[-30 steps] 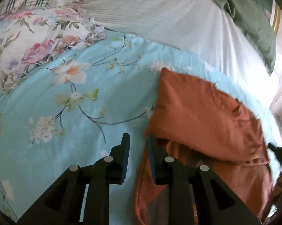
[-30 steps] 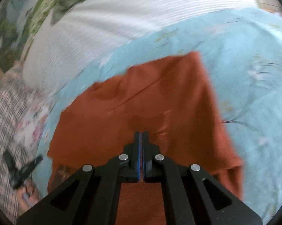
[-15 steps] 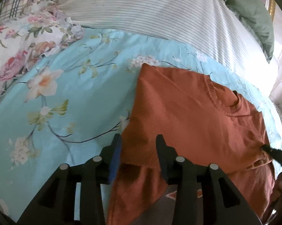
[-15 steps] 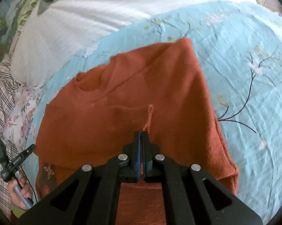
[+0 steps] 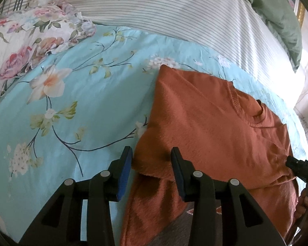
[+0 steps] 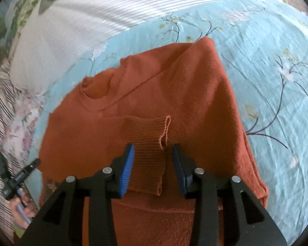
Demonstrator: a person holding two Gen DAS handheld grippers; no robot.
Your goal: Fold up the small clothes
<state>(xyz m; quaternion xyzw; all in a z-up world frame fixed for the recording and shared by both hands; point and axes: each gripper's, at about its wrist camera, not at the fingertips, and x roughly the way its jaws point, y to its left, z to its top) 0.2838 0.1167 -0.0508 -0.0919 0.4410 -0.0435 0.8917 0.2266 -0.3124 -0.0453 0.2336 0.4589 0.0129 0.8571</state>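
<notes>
Rust-orange sweater (image 5: pixel 205 127) fills the lower right of the left wrist view, lying on a bed under a light blue floral sheet (image 5: pixel 82 102). Its top layer is folded over, the ribbed neckline facing up toward the right. The left hand-held gripper (image 5: pixel 152 160) has its jaws spread wide, released, straddling the sweater's folded left edge; the left blue pad sits just off the cloth over the sheet, the right finger over the sweater. Behind lie a striped white pillow (image 5: pixel 174 14), a rose-print cloth (image 5: pixel 20 41) at the left and a green cloth (image 5: pixel 277 10) at the upper right. The black tip of the other tool pokes in at the right edge, touching the sweater.

From the right wrist view, the sweater (image 6: pixel 205 86) lies centred on the sheet (image 6: pixel 277 51), with a ribbed cuff (image 6: pixel 150 143) laid across its middle. The right hand-held gripper (image 6: pixel 153 155) is released too, jaws apart on either side of that cuff, not pinching it. The left hand-held gripper (image 6: pixel 16 172) shows at the lower left edge, beside the sweater's edge. The striped pillow (image 6: pixel 82 20) lies beyond.
</notes>
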